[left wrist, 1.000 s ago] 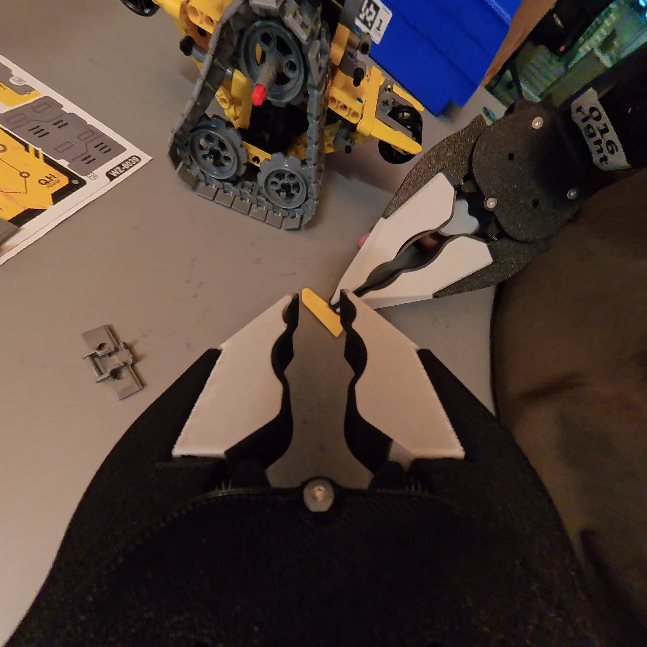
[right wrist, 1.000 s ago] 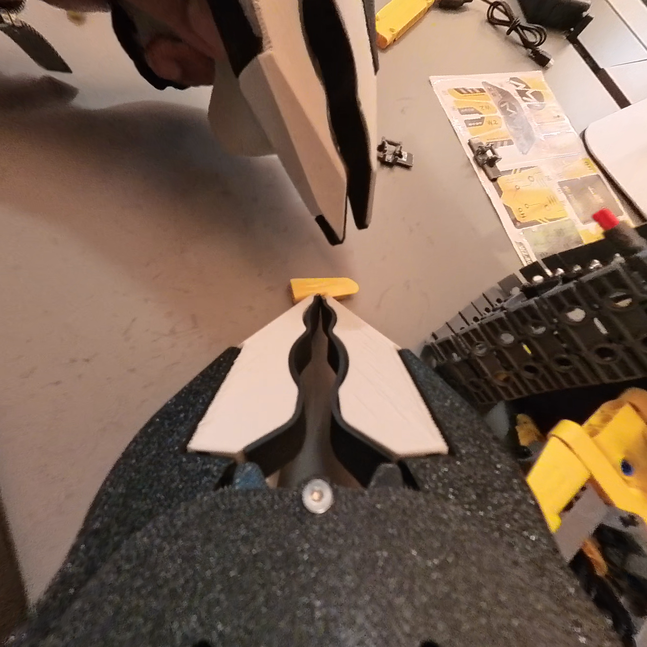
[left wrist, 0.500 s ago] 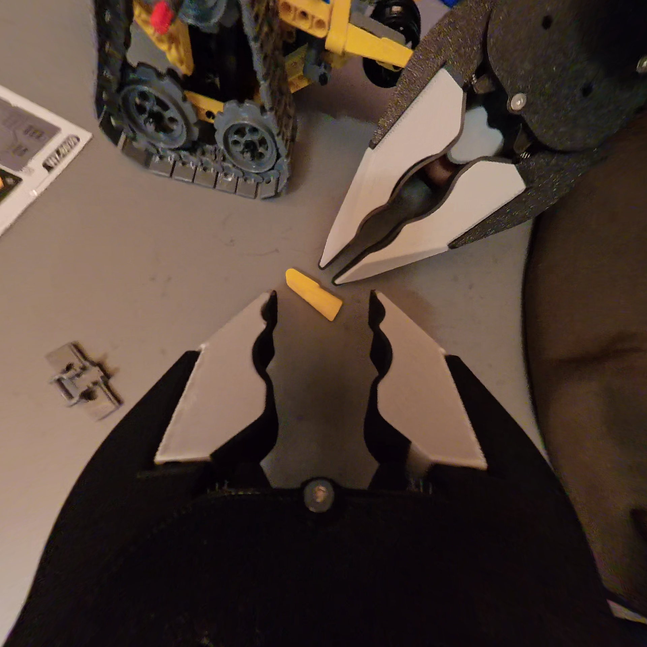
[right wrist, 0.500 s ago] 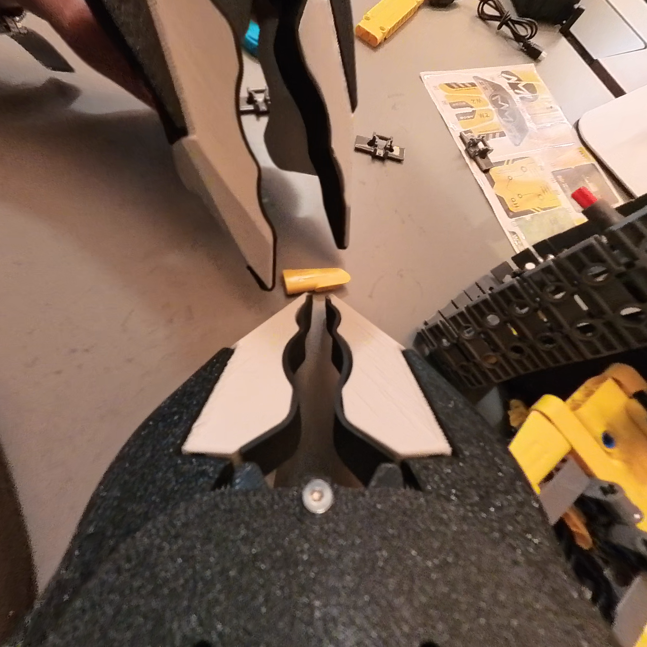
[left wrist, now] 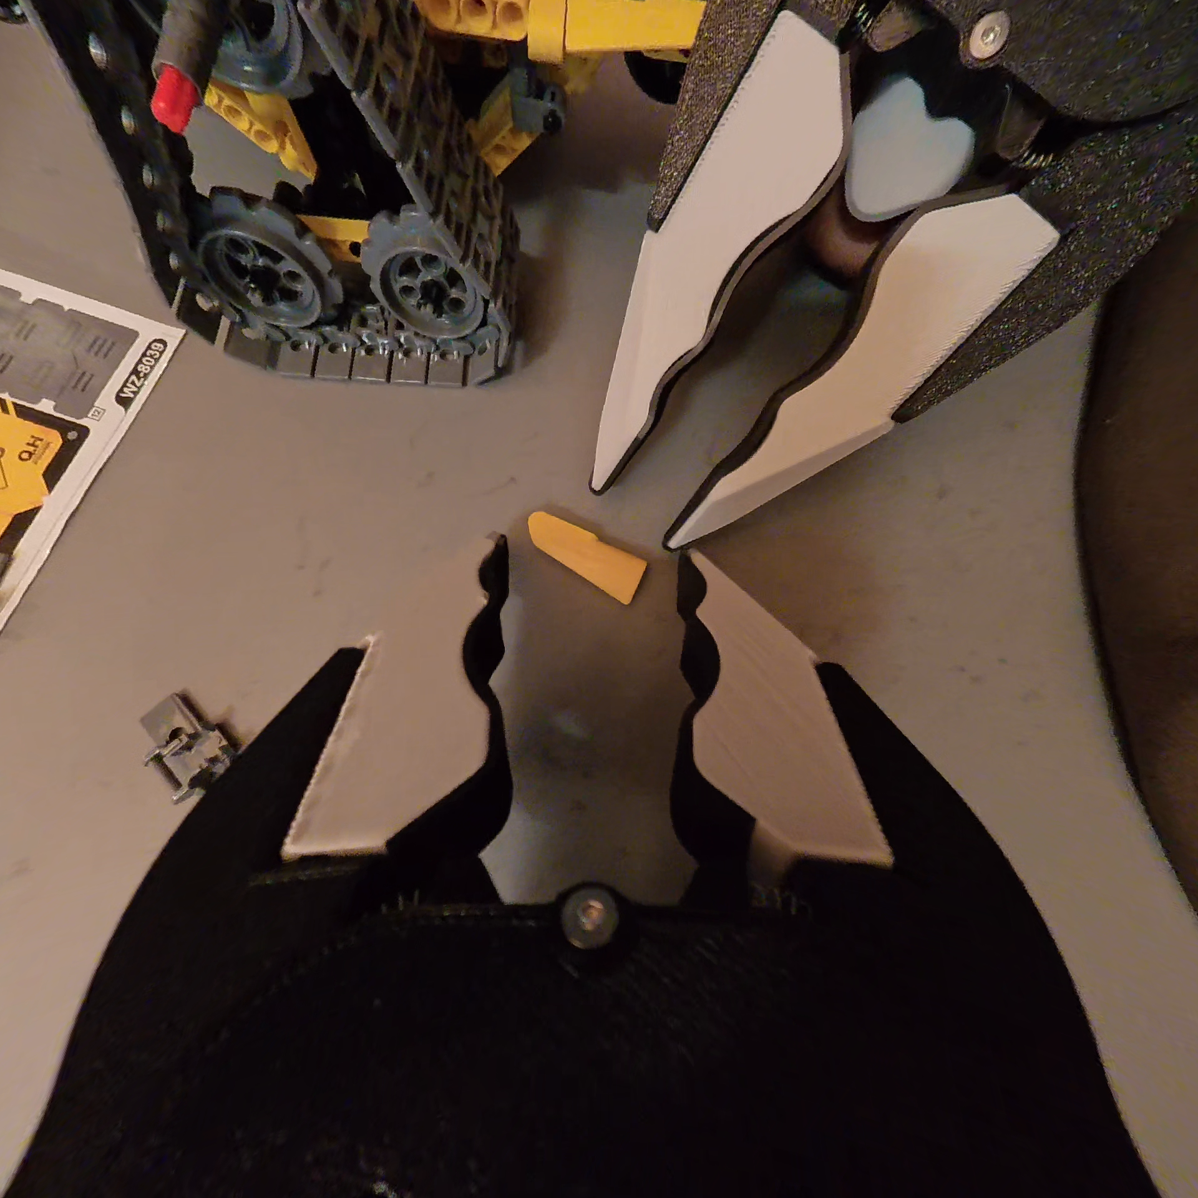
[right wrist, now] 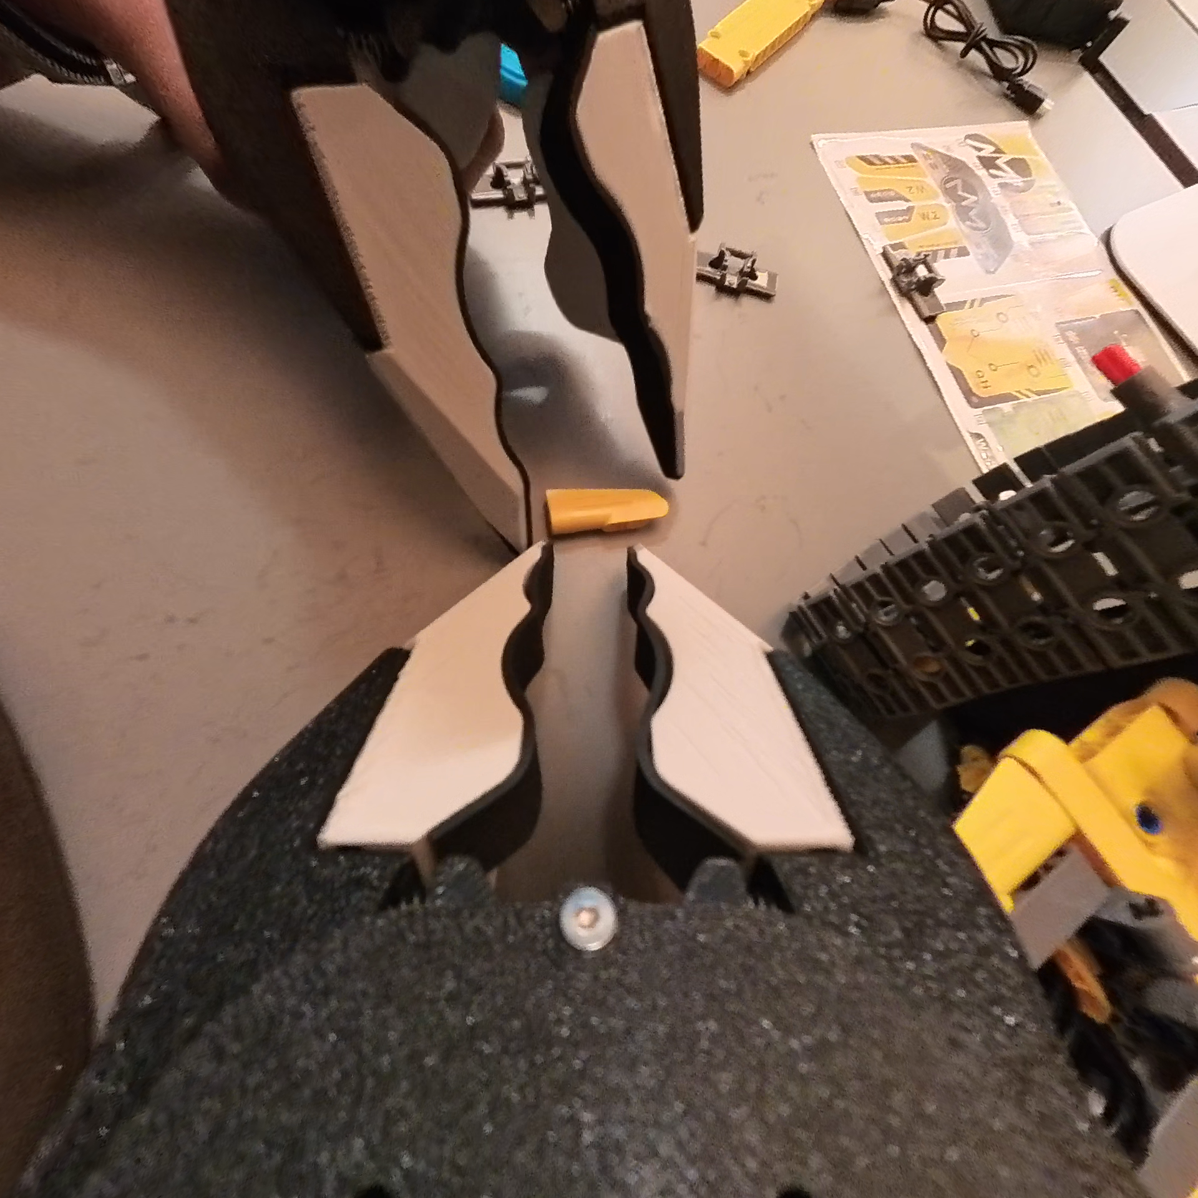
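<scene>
- Left tongs (left wrist: 587, 551) gape wide, holding nothing; the yellow peg (left wrist: 587, 556) lies flat on the worktop (left wrist: 324, 518) between their tips, touching neither that I can tell.
- Right tongs (right wrist: 588, 550), part open and empty, point at the peg from just beside it.
- Risk: both pairs crowd one small peg; closing together could flick it aside.
- Beyond: tracked model (left wrist: 337, 259), sticker sheet (left wrist: 58, 421), grey link (left wrist: 188, 745).
</scene>
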`<state>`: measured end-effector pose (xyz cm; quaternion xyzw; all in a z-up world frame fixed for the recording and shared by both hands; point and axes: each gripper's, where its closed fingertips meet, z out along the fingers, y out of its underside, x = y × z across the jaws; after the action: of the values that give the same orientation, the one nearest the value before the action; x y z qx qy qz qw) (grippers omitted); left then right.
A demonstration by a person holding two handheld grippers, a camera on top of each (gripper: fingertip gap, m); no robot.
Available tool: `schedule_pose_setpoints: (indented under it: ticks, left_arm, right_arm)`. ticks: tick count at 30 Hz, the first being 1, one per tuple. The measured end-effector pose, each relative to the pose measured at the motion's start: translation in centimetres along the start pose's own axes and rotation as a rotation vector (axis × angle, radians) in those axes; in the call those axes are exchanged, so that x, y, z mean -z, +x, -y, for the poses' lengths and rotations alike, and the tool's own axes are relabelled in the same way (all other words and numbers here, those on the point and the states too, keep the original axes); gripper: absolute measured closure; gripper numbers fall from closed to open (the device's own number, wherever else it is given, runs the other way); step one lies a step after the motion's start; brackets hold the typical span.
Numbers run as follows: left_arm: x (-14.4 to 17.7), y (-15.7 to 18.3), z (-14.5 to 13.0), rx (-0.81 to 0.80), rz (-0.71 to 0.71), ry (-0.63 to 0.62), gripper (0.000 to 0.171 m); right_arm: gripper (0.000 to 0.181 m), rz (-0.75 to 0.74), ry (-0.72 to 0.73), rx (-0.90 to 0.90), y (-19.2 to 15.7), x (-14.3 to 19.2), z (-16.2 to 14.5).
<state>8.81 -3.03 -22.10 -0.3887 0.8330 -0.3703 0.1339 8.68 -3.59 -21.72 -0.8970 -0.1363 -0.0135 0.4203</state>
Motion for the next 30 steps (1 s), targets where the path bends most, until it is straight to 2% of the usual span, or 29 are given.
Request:
schedule_pose_setpoints:
  ticks: [20, 27, 30]
  left_arm:
    - [-0.1, -0.5, -0.3, -0.003, 0.027, -0.015, 0.146]
    - [0.0, -0.9, -0.4, 0.004, 0.052, -0.024, 0.149]
    - [0.0, -0.5, -0.4, 0.004, 0.028, -0.028, 0.142]
  right_arm:
    - [0.158, -0.01, 0.049, -0.017, 0.5, 0.5, 0.6]
    - [0.157, -0.013, 0.044, -0.014, 0.5, 0.5, 0.6]
    - [0.157, -0.014, 0.041, -0.012, 0.5, 0.4, 0.5]
